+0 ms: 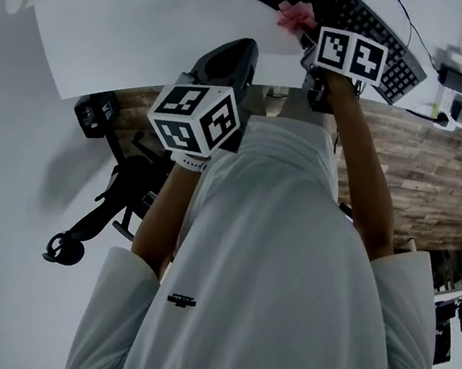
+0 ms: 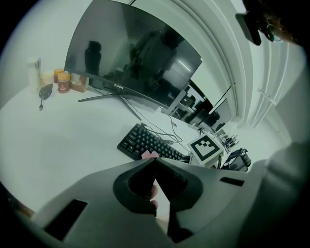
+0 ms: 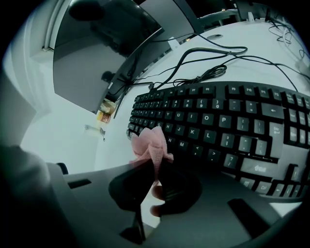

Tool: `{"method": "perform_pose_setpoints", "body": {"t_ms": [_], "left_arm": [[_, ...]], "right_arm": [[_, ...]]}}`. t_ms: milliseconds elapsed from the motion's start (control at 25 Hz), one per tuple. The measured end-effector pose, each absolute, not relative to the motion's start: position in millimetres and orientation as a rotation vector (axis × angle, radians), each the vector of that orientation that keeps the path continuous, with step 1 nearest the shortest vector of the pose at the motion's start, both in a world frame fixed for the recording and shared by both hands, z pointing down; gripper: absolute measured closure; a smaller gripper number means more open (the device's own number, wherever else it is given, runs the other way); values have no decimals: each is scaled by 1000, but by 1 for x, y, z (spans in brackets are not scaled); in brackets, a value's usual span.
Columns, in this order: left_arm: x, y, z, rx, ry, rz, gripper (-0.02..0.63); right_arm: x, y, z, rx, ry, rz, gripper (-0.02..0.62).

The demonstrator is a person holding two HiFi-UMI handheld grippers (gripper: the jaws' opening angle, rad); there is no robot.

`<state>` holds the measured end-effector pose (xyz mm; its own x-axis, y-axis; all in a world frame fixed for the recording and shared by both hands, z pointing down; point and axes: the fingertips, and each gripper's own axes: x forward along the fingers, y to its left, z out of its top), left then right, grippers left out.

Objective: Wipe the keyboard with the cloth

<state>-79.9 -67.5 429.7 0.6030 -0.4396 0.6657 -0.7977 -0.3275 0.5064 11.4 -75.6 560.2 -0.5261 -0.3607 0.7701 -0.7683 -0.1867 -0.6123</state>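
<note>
Two grippers show in the head view. The right gripper (image 1: 303,34) reaches the long black computer keyboard (image 1: 358,26), while the left gripper (image 1: 234,51) hangs nearer, well apart from it. In the left gripper view, its jaws are together with nothing between them. In the right gripper view, the jaws are clamped on the small crumpled pink cloth (image 3: 150,143) at the keyboard's near left part. The keyboard's long axis stretches to the right, so the wipe probably goes rightward.
</note>
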Motion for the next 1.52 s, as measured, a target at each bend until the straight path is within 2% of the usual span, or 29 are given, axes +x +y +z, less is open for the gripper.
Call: {"method": "perform_pose_setpoints", "body": {"t_ms": [1160, 1520], "left_arm": [[-140, -107, 430, 1931, -1029, 495, 592], [-148, -105, 421, 1941, -1061, 474, 592]], "right_arm": [[-59, -149, 561, 1290, -1764, 1876, 563], [-80, -160, 546, 1227, -1868, 1781, 563]]}}
